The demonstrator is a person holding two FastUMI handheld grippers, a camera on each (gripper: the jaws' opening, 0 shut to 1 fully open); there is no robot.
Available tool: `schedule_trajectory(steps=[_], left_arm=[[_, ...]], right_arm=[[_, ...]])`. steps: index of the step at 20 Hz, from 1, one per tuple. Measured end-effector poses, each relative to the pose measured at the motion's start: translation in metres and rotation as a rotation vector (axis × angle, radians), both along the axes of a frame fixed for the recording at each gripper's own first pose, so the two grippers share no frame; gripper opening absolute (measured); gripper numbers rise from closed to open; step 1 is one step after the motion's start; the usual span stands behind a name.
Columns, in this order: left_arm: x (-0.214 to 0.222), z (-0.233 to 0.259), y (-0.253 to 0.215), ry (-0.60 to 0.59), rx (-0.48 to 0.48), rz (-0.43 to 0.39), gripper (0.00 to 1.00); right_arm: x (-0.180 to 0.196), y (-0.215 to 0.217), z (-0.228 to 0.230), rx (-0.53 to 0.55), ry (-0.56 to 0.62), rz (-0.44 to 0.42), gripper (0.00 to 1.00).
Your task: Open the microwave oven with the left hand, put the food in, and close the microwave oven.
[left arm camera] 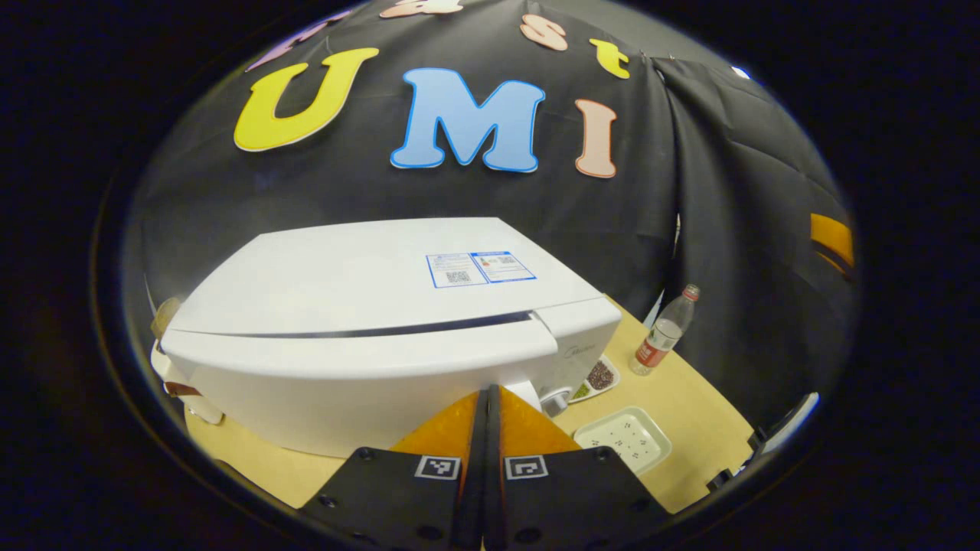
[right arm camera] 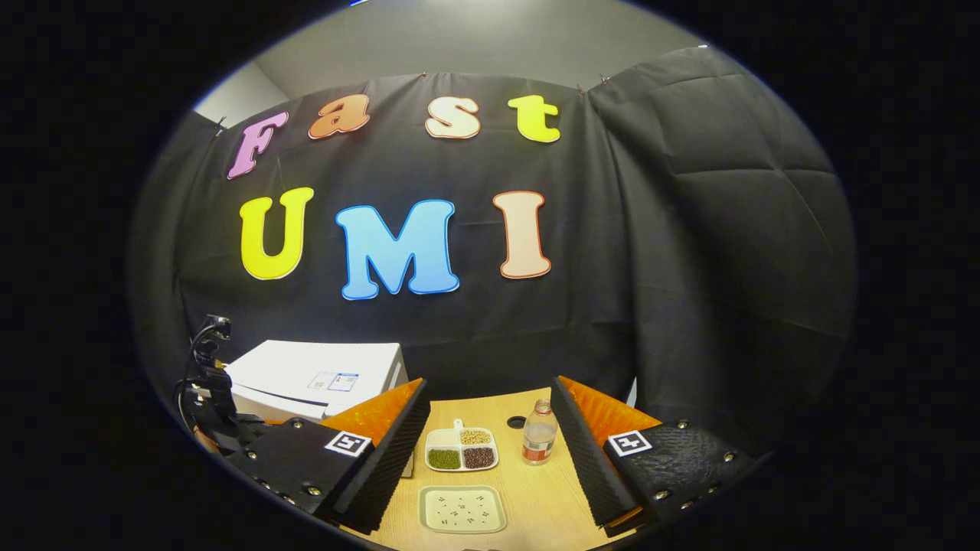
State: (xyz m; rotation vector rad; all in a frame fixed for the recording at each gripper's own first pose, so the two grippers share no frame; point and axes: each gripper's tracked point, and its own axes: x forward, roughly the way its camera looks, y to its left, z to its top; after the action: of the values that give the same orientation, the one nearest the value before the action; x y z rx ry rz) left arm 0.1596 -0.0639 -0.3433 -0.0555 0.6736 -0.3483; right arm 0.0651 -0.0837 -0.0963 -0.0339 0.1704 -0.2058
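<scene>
The white microwave (left arm camera: 367,306) lies just ahead of my left gripper (left arm camera: 488,392). That gripper is shut, its fingers pressed together with nothing visible between them, and its tips are close to the oven's front beside the knob (left arm camera: 556,399). A dark seam runs along the top of the door. The food, a three-part dish (right arm camera: 461,449) of beans, rests on the wooden table (right arm camera: 536,490) right of the microwave (right arm camera: 318,379). My right gripper (right arm camera: 488,402) hovers open above the table, and the dish shows between its fingers, farther off.
A plastic bottle (right arm camera: 540,433) with a red label stands right of the dish. A pale rectangular plate (right arm camera: 462,508) with dark specks lies in front of the dish. Black cloth walls close off the back and the right side.
</scene>
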Motion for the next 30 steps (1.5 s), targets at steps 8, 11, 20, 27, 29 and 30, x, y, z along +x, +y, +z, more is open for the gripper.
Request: schedule_trajectory(steps=[8,11,20,27,29,30], left_arm=[[0.003,0.000,0.001,-0.020,0.001,-0.005,0.07],[0.003,-0.001,0.001,-0.022,0.005,-0.008,0.07],[0.008,-0.002,0.002,-0.025,0.016,-0.010,0.08],[0.000,0.092,0.026,-0.188,-0.013,0.054,0.02],[-0.007,0.141,0.052,-0.279,-0.004,0.111,0.02],[-0.018,0.171,0.060,-0.316,-0.029,0.124,0.03]], right_arm=[[0.002,0.011,-0.002,0.000,0.007,0.032,0.96],[0.000,0.014,-0.001,-0.006,0.003,0.037,0.96],[-0.016,0.024,0.000,-0.008,0.013,0.059,0.96],[-0.025,0.047,0.012,-0.020,-0.013,0.089,0.96],[-0.023,0.059,0.020,-0.014,-0.027,0.103,0.96],[-0.023,0.066,0.024,-0.012,-0.035,0.112,0.96]])
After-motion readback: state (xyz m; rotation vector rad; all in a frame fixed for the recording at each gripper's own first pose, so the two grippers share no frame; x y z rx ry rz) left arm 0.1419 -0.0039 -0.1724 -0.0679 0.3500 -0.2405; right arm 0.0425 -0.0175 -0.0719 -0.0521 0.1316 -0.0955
